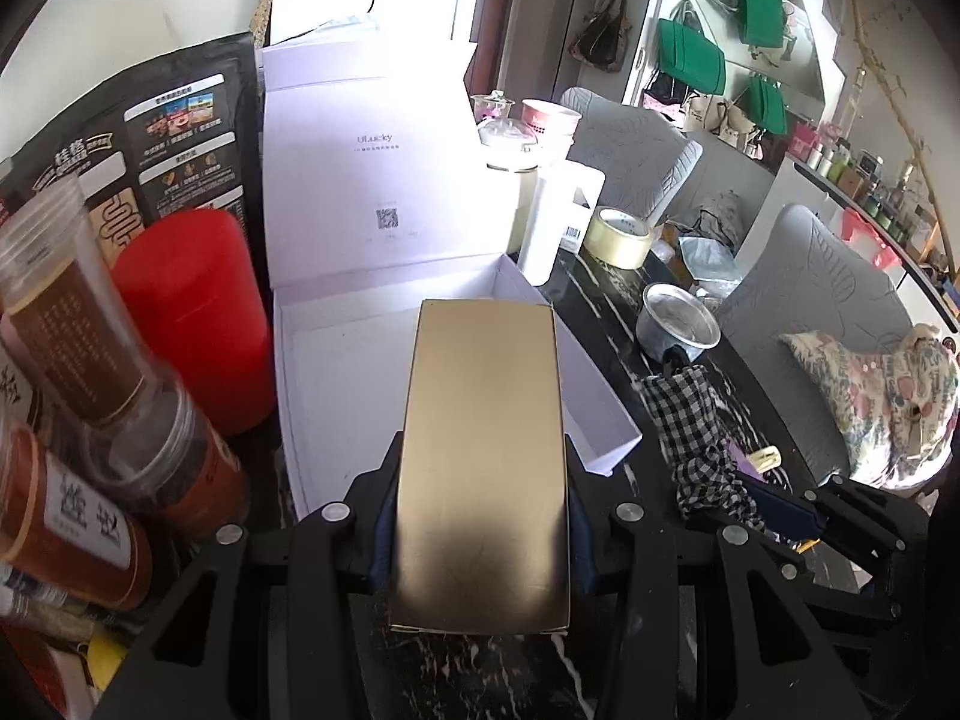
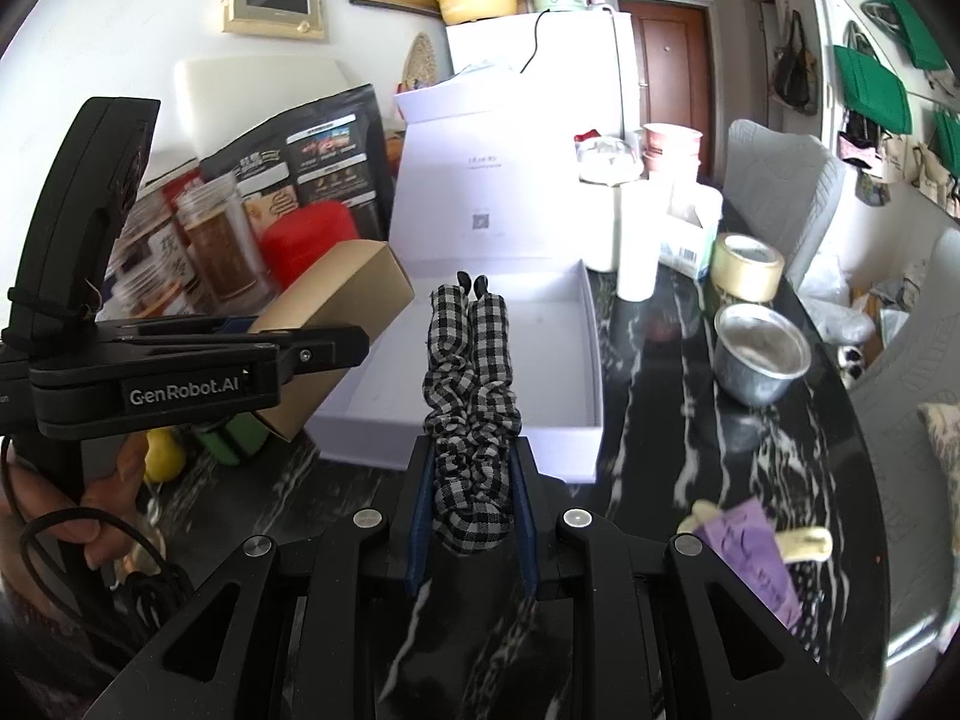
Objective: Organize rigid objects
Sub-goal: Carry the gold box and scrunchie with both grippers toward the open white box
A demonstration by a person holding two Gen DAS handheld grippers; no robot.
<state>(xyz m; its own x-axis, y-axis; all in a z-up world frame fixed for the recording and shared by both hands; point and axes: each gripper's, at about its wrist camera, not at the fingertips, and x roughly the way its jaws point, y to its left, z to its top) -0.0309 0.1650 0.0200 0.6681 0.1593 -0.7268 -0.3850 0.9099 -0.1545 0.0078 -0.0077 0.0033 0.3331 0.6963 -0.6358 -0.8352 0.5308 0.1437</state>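
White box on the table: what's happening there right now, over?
Left gripper shut on gold box. Right gripper shut on checkered cloth item. Both over open white box, nothing blocking.

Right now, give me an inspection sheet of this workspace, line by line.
Surface: black marble table, crowded.
Job's things: open white box, bare inside; gold box; checked fabric item.
Clutter: red canister, spice jars, tape roll, metal bowl, purple note.
Grippers: left gripper shut on gold box; right gripper shut on checked fabric item.
Cables: black cord by the left hand.
Surroundings: grey chairs, hanging green bags.
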